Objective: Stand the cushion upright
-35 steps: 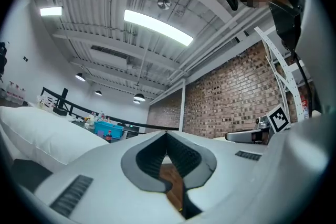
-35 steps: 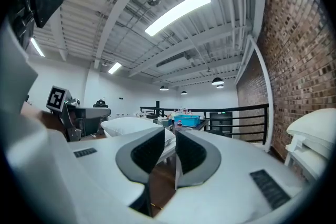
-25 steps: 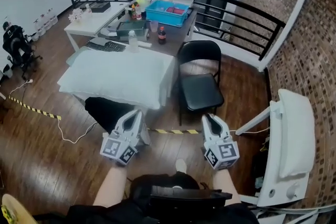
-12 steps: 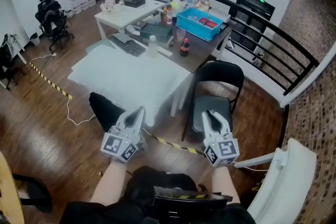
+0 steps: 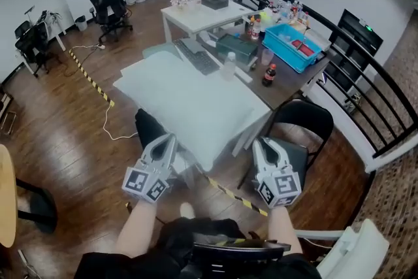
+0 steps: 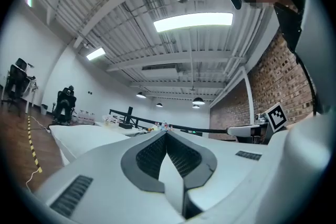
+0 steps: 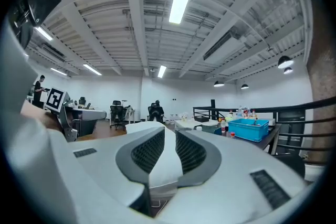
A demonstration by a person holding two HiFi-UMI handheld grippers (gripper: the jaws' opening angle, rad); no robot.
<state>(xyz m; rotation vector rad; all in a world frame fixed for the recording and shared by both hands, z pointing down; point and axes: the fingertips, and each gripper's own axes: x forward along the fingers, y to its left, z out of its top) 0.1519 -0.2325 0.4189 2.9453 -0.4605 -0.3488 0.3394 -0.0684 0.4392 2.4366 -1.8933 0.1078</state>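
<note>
The white cushion (image 5: 189,101) lies flat on a table ahead of me. In the head view both grippers are held low in front of the person, short of the cushion's near edge. My left gripper (image 5: 168,138) is shut with nothing in it, pointing at the cushion's near left corner. My right gripper (image 5: 260,144) is shut down to a narrow slit and also empty, beside the cushion's near right corner. The left gripper view shows the cushion (image 6: 79,136) past the closed left gripper (image 6: 167,134). The right gripper view shows the cushion (image 7: 140,126) beyond the right gripper (image 7: 169,131).
A black folding chair (image 5: 300,124) stands right of the cushion table. Behind it a dark table holds a blue bin (image 5: 294,46), a cola bottle (image 5: 268,75) and a keyboard (image 5: 199,59). A black railing (image 5: 353,68) runs along the right. Yellow-black tape (image 5: 91,78) crosses the wooden floor.
The view has swung: the cushion table and chair slid rightward and nearer. Both grippers moved along with the person, staying shut and empty at the same spots in the picture.
</note>
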